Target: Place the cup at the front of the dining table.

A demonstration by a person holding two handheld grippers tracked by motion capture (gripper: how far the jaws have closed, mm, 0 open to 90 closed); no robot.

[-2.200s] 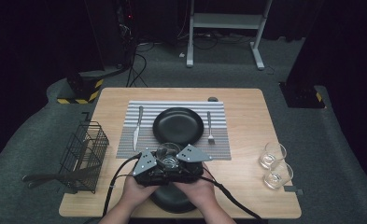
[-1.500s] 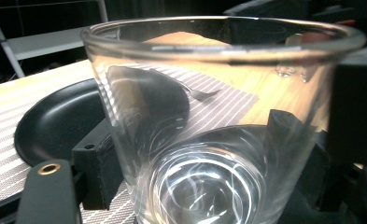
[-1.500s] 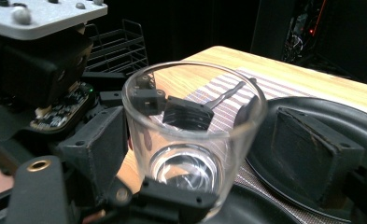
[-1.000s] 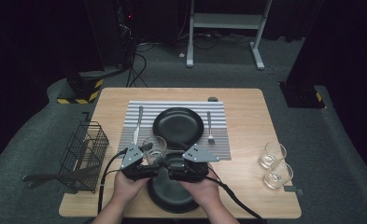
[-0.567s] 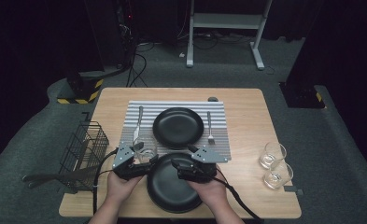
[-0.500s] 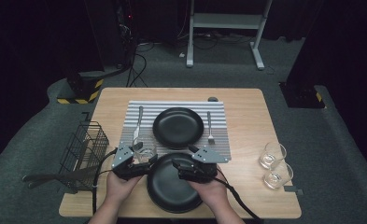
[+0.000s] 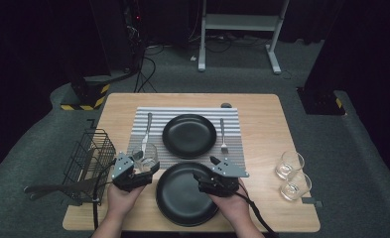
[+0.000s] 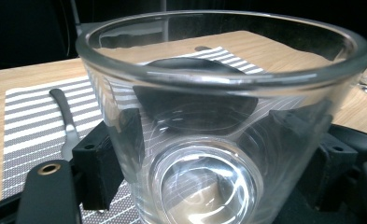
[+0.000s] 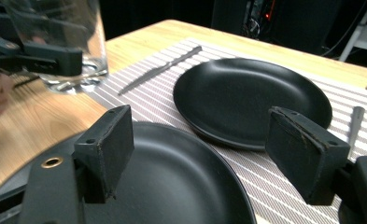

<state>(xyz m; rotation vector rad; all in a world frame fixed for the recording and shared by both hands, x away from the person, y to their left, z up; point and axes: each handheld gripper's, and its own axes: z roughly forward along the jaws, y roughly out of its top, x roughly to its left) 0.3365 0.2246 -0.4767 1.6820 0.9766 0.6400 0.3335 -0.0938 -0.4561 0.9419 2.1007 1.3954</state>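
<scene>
A wooden worktop (image 7: 262, 106) carries a striped placemat (image 7: 187, 113) toward its far edge, with a black plate (image 7: 189, 135) at the mat's middle, a knife (image 7: 146, 131) to one side and a fork (image 7: 223, 135) to the other. A second black plate (image 7: 185, 193) sits at the near edge, overlapping the mat. A wire basket (image 7: 86, 158) hangs at the left edge. Two empty glasses (image 7: 292, 174) stand near the right edge. The left gripper (image 7: 142, 168) clamps a clear glass (image 7: 145, 156) at the mat's near left corner. The right gripper (image 7: 208, 168) hovers over the near plate, jaws wide apart, holding nothing.
</scene>
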